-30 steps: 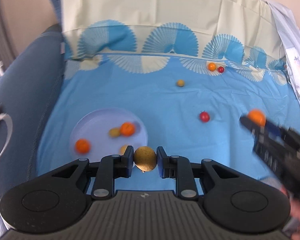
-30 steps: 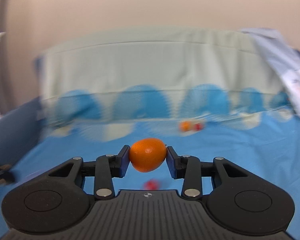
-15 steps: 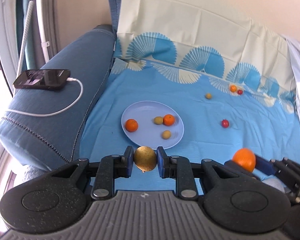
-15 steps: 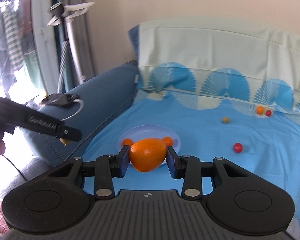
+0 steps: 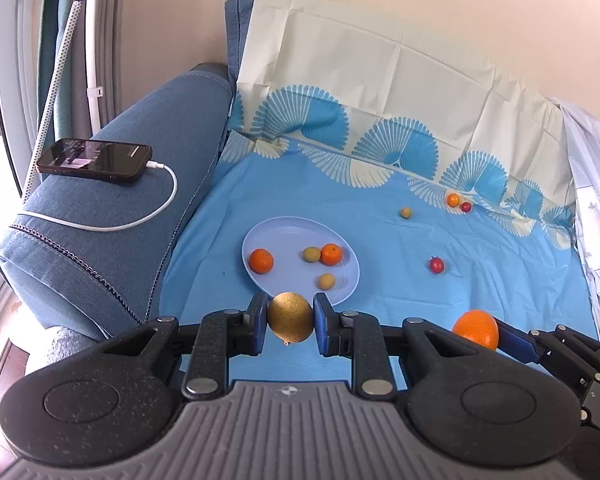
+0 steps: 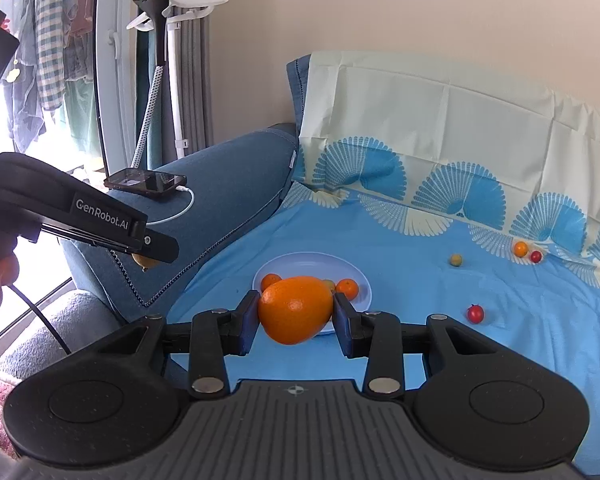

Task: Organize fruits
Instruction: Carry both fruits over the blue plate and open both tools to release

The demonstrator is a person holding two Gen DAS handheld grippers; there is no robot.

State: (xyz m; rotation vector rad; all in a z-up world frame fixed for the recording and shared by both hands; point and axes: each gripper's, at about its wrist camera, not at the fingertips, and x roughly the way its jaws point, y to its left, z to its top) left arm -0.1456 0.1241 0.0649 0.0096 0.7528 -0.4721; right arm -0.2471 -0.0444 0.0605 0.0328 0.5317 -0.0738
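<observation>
The blue sheet (image 5: 380,240) in the middle of the frame is thin cloth with soft wrinkles. The plate (image 5: 288,232) looks like smooth, shiny plastic. The sofa arm (image 5: 112,200) at left is rough blue cloth. The phone (image 5: 94,159) on it is glossy. The big orange (image 6: 295,309) has bumpy, shiny skin

A home living room: a blue fabric sofa (image 5: 112,184) draped with a patterned cloth (image 5: 380,216), a charging phone (image 5: 94,159) on its armrest, a garment steamer (image 6: 160,40) and hanging laundry (image 6: 48,64) by the window.
</observation>
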